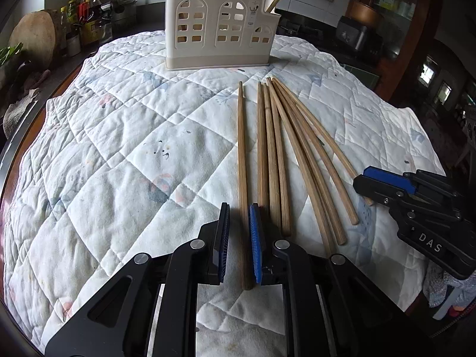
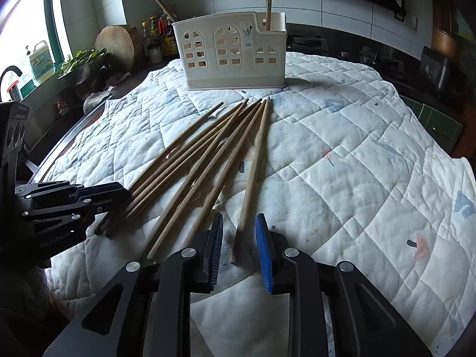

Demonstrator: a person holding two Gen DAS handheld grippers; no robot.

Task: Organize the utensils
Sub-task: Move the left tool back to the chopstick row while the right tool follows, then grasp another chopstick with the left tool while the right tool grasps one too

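Left wrist view: left gripper [image 1: 239,238], jaws straddling the leftmost wooden chopstick [image 1: 242,160], not visibly pinching it. It lies apart from the fanned bundle of chopsticks [image 1: 291,154] on the quilted white cloth [image 1: 119,148] over the tabletop; cream perforated plastic utensil holder [image 1: 220,29] stands beyond.

Right wrist view: right gripper [image 2: 239,247], jaws released around the rightmost chopstick [image 2: 253,172]. Close squarely on one stick only before lifting.
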